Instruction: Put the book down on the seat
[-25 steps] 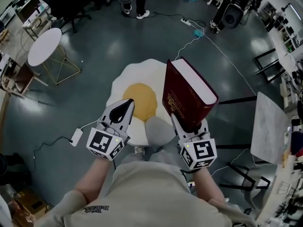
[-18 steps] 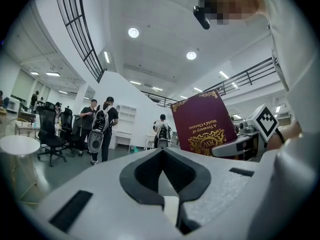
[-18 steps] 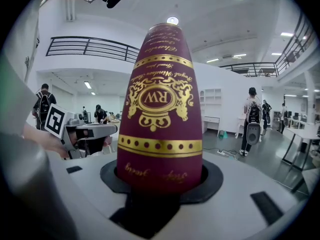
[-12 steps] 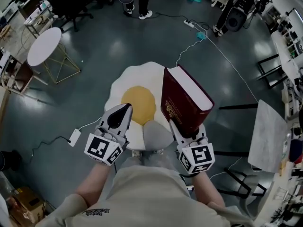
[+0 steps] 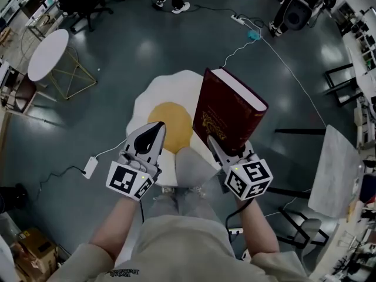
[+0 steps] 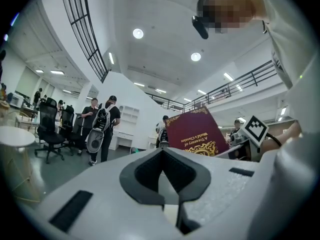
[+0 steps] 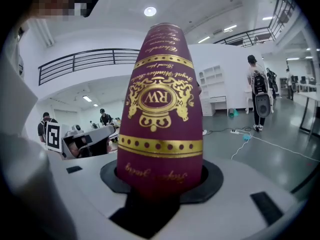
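A thick maroon book (image 5: 226, 107) with gold print stands upright in my right gripper (image 5: 226, 150), which is shut on its lower end. In the right gripper view the book's spine (image 7: 160, 99) fills the middle, wedged between the jaws of the right gripper (image 7: 160, 181). Below it on the floor lies the seat (image 5: 161, 90), shaped like a fried egg, white with a yellow centre. The book hangs over the seat's right edge. My left gripper (image 5: 150, 138) is shut and empty above the seat's near edge. From the left gripper (image 6: 167, 184) the book (image 6: 192, 136) shows to the right.
A round white table (image 5: 47, 54) stands at the far left. A power strip and cable (image 5: 247, 25) run across the dark floor. A grey tabletop (image 5: 335, 172) on black legs is at the right. A person's feet (image 5: 170, 6) are at the top. People (image 6: 102, 126) stand behind.
The right gripper has carried the book slightly left and forward, and the book leans a little more over the seat. The left gripper has hardly moved.
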Demonstrator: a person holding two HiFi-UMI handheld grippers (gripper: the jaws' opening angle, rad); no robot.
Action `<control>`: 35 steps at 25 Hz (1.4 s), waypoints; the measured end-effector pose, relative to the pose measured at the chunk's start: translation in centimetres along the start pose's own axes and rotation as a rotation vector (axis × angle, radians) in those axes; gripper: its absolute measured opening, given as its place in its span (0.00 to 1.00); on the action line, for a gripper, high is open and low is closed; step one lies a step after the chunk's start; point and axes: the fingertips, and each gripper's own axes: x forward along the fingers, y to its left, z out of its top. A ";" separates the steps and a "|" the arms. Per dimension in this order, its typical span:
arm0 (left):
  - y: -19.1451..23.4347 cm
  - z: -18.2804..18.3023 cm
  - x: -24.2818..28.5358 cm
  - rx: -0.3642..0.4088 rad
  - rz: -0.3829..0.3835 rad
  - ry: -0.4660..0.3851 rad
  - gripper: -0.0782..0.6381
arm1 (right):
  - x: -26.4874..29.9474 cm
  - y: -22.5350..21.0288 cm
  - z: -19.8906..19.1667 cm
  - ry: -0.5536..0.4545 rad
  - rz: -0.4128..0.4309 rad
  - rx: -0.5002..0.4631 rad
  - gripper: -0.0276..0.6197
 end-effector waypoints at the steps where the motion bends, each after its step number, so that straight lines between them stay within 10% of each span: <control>1: 0.4 -0.4 0.9 0.002 -0.008 -0.011 0.11 | 0.9 -1.0 -0.1 0.001 0.006 0.015 0.37; 11: 5.3 -10.3 10.3 0.035 -0.008 -0.039 0.11 | 13.2 -10.9 -4.9 0.056 0.057 0.004 0.37; 35: 13.1 -50.6 21.7 -0.047 -0.050 0.057 0.11 | 37.8 -31.5 -35.8 0.148 0.033 0.229 0.37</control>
